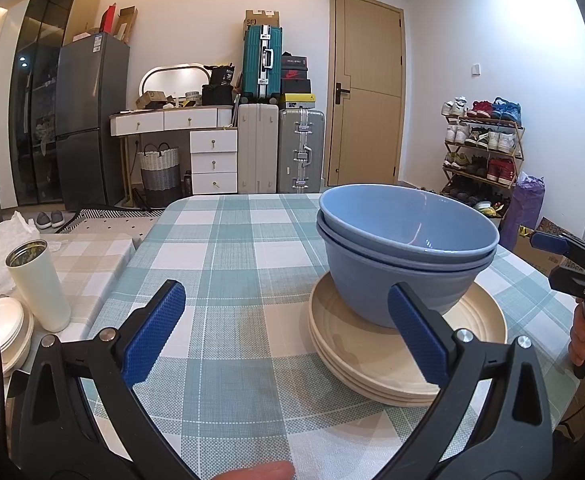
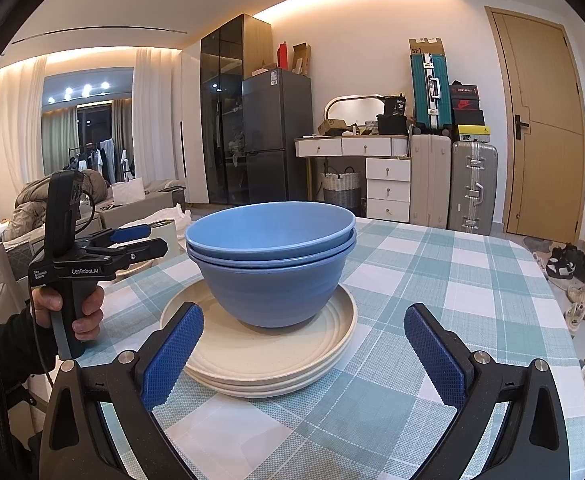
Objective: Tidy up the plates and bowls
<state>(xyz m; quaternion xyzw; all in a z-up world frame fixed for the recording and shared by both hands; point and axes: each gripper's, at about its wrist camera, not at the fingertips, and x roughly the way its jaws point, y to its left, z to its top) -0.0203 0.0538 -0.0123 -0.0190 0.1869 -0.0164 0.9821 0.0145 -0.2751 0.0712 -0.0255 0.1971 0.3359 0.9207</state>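
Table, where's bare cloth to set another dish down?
Bare tablecloth lies left of and beyond the cream plates carrying the blue bowls, up to the far edge. In the right wrist view, bare cloth lies right of the stack.

1. The left gripper (image 1: pixel 286 334) is level, its two blue-padded fingers (image 1: pixel 154 334) spread wide with nothing between them.
2. The right gripper (image 2: pixel 303 354) is spread just as wide and holds nothing.
3. A hand (image 2: pixel 68 306) in a dark sleeve grips the left gripper's handle, with the fingers curled round it.
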